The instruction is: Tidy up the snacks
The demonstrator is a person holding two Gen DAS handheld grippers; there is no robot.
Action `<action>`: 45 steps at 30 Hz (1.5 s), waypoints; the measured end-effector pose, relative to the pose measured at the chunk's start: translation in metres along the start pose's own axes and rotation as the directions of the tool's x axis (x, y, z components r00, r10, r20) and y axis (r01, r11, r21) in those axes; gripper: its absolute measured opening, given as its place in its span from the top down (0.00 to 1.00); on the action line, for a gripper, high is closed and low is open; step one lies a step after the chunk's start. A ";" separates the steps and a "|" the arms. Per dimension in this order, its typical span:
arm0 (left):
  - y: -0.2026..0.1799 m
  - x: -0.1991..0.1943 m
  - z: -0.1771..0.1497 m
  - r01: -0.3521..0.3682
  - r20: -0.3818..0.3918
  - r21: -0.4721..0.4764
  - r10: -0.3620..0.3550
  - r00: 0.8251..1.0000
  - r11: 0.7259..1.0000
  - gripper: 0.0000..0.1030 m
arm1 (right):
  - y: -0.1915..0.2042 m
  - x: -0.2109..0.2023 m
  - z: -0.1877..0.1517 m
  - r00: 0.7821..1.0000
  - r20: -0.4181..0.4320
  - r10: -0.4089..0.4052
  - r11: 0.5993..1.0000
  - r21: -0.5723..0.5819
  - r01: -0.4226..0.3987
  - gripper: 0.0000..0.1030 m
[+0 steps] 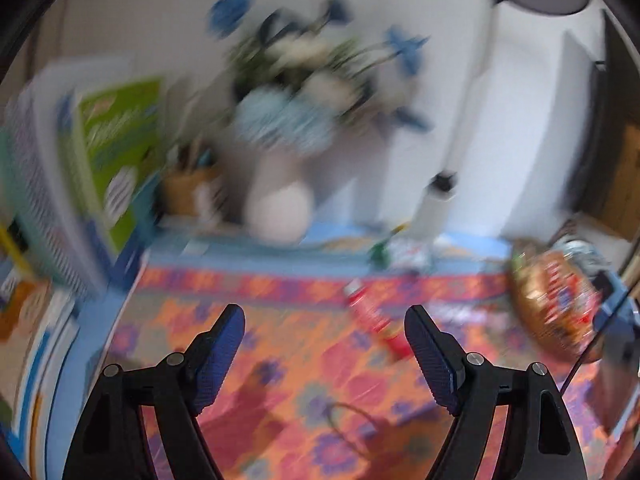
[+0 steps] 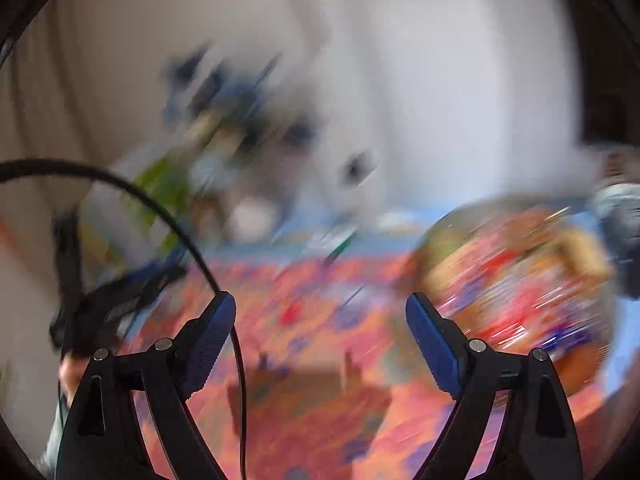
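Looking down both wrist cameras through heavy blur, I see the left gripper (image 1: 324, 330) with its jaws spread wide and nothing between them, and the right gripper (image 2: 320, 320) the same, wide and empty. The relation I care about is this: a red snack packet (image 1: 374, 316) lies flat on the patterned tablecloth (image 1: 280, 344) ahead of the left gripper and a little to its right, just off the tip of its right finger, its long axis running diagonally from upper left to lower right. The wicker basket (image 1: 556, 304), already heaped with bright wrappers, sits further right at the cloth's edge; in the right view that basket (image 2: 520, 280) fills the space just ahead and to the right of the right gripper. So I judge the left hand nearer the loose packet and the right nearer the basket. More small wrappers (image 1: 404, 254) lie toward the back, too smeared to name. Behind them stand a pale vase (image 1: 280, 212) of blue and white flowers, a green box (image 1: 120, 140) at left, and a white wall.
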State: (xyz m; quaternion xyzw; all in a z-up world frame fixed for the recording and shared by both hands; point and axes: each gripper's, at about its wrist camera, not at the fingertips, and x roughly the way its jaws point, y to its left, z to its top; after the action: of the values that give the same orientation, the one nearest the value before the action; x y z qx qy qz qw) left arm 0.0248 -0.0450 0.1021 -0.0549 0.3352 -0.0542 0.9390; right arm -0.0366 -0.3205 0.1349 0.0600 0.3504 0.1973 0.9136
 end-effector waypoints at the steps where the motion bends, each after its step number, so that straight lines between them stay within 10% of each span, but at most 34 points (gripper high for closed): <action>1: 0.007 0.009 -0.012 -0.003 -0.027 -0.016 0.002 1.000 1.000 0.23 | 0.000 0.000 0.000 1.000 0.000 0.000 1.000 0.000 0.000 0.15; 8: 0.029 0.065 -0.060 0.015 -0.142 -0.090 -0.028 0.990 0.996 0.34 | -0.006 0.091 -0.054 0.992 -0.106 -0.072 0.986 -0.160 0.054 0.15; 17: 0.029 0.063 -0.061 0.036 -0.116 -0.098 -0.047 0.992 0.995 0.35 | -0.085 0.097 -0.046 0.978 -0.100 0.182 0.960 0.232 -0.155 0.17; 45: 0.014 0.055 -0.065 0.023 -0.095 -0.008 -0.023 0.995 1.000 0.34 | -0.061 0.092 -0.046 0.993 -0.111 0.036 0.995 0.099 -0.025 0.17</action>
State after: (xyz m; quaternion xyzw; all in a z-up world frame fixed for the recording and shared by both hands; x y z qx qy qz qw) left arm 0.0272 -0.0432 0.0158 -0.0595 0.3791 -0.0664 0.9210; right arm 0.0146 -0.3406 0.0283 0.0985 0.4096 0.1971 0.8853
